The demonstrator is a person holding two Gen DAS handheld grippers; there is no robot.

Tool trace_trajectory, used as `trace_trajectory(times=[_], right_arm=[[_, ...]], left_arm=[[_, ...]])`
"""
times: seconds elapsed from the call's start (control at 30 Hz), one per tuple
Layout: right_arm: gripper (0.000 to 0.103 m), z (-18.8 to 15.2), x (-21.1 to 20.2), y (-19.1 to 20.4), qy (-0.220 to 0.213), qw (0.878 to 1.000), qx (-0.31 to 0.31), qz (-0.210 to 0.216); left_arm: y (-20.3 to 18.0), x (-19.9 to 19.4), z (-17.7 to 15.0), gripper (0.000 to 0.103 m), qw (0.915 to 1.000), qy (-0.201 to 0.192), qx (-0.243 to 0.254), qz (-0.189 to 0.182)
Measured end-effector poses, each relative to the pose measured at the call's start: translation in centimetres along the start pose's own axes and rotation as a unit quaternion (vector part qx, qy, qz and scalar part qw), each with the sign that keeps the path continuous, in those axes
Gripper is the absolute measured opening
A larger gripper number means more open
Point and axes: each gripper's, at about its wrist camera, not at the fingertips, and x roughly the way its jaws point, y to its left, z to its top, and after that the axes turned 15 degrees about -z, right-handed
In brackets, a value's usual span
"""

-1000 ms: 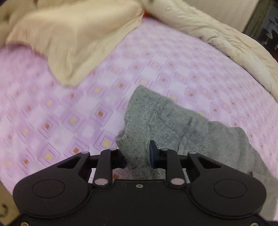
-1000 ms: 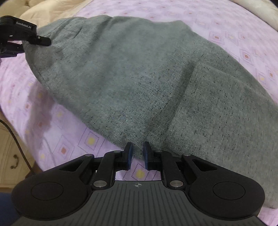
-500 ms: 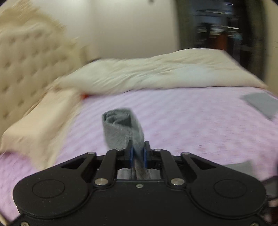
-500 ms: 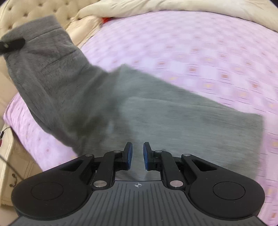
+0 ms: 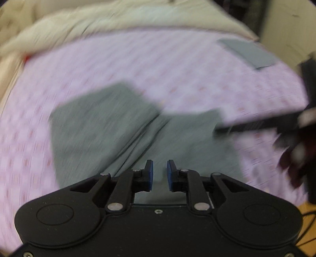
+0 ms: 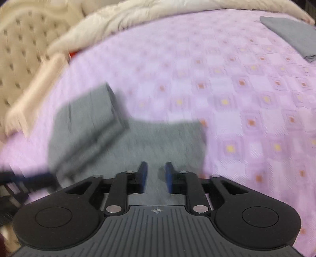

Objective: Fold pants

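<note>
Bed with lilac patterned sheet (image 6: 227,83), small orange and yellow squares. Cream duvet (image 6: 138,11) bunched along far edge; tufted beige headboard (image 6: 21,39) at far left corner, pillow (image 6: 33,94) beside it. Grey pants (image 5: 110,122) lie on sheet near front edge, partly folded, crease down middle; both views blurred. Second folded grey cloth (image 6: 292,33) near far right corner, well apart. Left gripper (image 5: 159,174) jaws parted, narrow gap, nothing held, over pants. Right gripper (image 6: 156,176) likewise parted, empty, above pants.
</note>
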Motion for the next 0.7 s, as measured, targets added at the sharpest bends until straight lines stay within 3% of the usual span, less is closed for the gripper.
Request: trace_trajectory(times=[0.1, 0.3, 0.4, 0.53, 0.7], right_arm=[[0.027, 2.1, 1.8, 0.5, 0.010, 0.999, 0.025, 0.039], [0.029, 5.2, 6.3, 3.7, 0.065, 0.993, 0.054, 0.088], [0.036, 5.7, 7.2, 4.1, 0.084, 0.990, 0.057, 0.094], [0.040, 6.0, 7.7, 4.5, 0.098, 0.988, 0.072, 0.091], [0.040, 6.6, 8.7, 5.0, 0.107, 0.988, 0.074, 0.083]], left_arm=[[4.0, 1.2, -1.6, 0.025, 0.9966, 0.023, -0.073, 0.030], [8.6, 2.2, -2.9, 0.029, 0.9865, 0.002, -0.156, 0.048], [10.0, 3.1, -3.9, 0.033, 0.9814, 0.029, -0.182, 0.053], [10.8, 2.9, -5.1, 0.043, 0.9827, 0.020, -0.178, 0.047], [11.8, 2.1, -6.1, 0.044, 0.9787, 0.012, -0.202, 0.032]])
